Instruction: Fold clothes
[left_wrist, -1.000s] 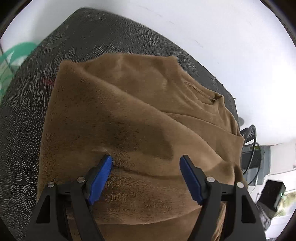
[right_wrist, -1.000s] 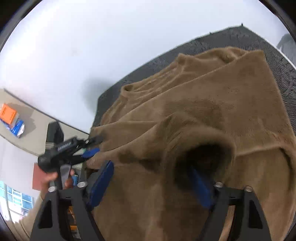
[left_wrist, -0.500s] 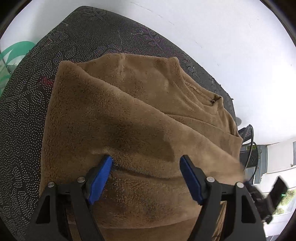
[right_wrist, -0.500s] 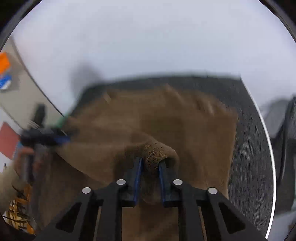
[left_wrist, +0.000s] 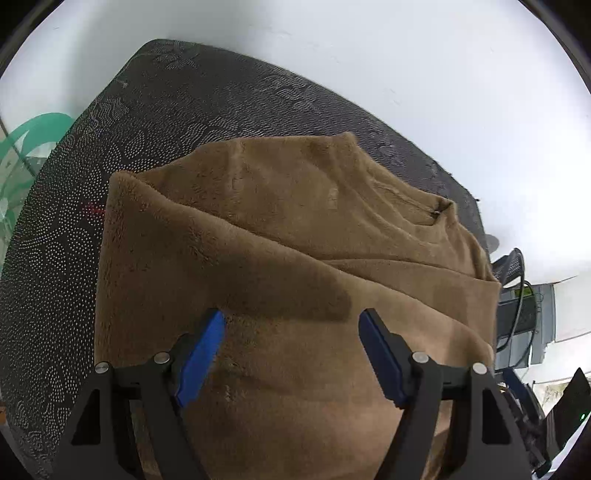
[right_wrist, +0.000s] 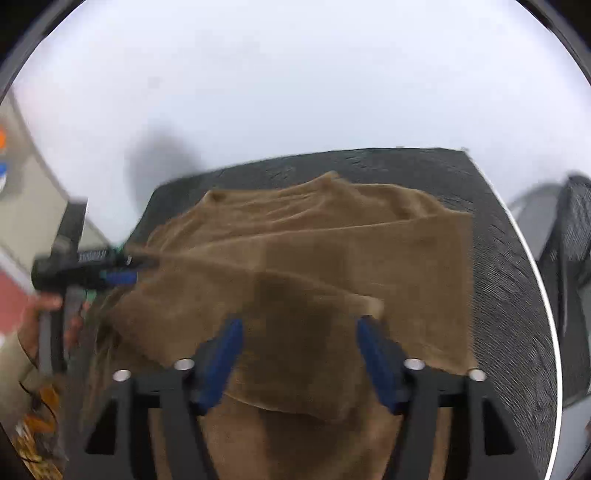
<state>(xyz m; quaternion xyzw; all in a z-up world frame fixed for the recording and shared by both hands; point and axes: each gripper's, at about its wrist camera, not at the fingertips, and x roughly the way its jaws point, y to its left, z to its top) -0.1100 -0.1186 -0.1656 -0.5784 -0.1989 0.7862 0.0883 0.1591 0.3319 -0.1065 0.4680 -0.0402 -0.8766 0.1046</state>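
Two grippers over brown garment (left_wrist: 280, 236) on dark tabletop (left_wrist: 55, 258): left gripper (left_wrist: 291, 325) fingers apart, empty; right gripper (right_wrist: 299, 328) fingers just opened, gripping nothing. Only the right view shows the person's hand (right_wrist: 40, 325), lower left.

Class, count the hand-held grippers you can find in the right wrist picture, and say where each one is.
2. The right hand-held gripper fills the bottom centre, over the brown garment; the left hand-held gripper is at the left edge, at the garment's side.
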